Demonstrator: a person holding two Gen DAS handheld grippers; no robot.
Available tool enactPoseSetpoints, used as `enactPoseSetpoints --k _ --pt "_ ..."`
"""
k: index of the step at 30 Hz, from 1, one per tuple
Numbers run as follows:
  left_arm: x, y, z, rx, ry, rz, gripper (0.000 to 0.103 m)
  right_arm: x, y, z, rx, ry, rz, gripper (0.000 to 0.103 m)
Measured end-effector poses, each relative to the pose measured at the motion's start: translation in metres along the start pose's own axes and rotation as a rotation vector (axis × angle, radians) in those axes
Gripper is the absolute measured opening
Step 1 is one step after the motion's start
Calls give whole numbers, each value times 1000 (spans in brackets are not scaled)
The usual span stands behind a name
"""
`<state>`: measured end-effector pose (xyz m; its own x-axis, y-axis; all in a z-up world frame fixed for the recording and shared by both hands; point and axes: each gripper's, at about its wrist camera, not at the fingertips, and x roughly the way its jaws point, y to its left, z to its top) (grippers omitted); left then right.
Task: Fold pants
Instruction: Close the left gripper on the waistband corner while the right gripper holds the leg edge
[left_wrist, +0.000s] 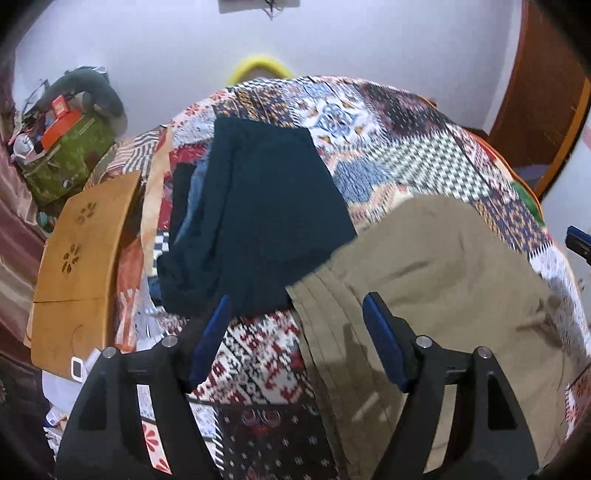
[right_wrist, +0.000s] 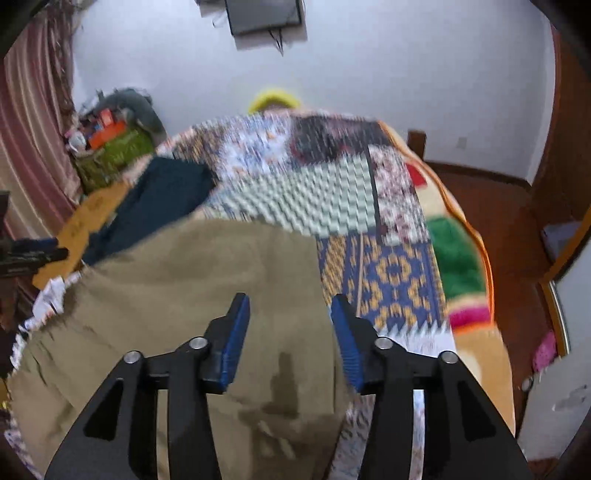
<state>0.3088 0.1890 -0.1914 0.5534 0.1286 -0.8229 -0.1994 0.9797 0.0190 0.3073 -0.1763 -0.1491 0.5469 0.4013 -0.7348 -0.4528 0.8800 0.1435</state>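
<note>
Khaki pants (left_wrist: 443, 266) lie folded on a patchwork bedspread (left_wrist: 388, 147); they also show in the right wrist view (right_wrist: 192, 280). My left gripper (left_wrist: 297, 306) is open and empty, above the left edge of the khaki pants. My right gripper (right_wrist: 290, 306) is open and empty, above the right part of the khaki pants. A folded dark teal garment (left_wrist: 258, 206) lies beyond the khaki pants to the left; it also shows in the right wrist view (right_wrist: 162, 195). The tip of the right gripper shows at the right edge of the left wrist view (left_wrist: 580, 240).
A wooden lap table (left_wrist: 81, 258) lies at the bed's left edge. A cluttered green box (left_wrist: 66, 158) stands behind it by a striped curtain (right_wrist: 33, 122). A yellow object (left_wrist: 258, 68) peeks over the far edge. A wooden door (left_wrist: 546, 96) and red floor (right_wrist: 491, 206) are on the right.
</note>
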Motion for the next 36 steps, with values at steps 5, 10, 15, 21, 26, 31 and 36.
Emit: enactPoseSetpoints --k 5,10,15,21,26,31,36 --pt "19 8 19 -26 16 3 82 14 3 26 10 -27 34 46" --pt "61 12 25 -52 99 -14 82 53 -4 43 19 20 23 48" --pt "103 10 22 -67 192 -39 82 103 -20 44 63 112 22 48" --pt "138 4 17 -80 268 -92 88 166 -29 43 109 249 47 48" --pt "149 5 13 -116 281 -158 90 203 -26 40 100 320 50 48" --pt "153 9 12 -164 285 -267 71 209 -20 38 112 295 60 35" --pt "140 0 9 -120 240 -235 47 206 -8 36 78 291 59 11"
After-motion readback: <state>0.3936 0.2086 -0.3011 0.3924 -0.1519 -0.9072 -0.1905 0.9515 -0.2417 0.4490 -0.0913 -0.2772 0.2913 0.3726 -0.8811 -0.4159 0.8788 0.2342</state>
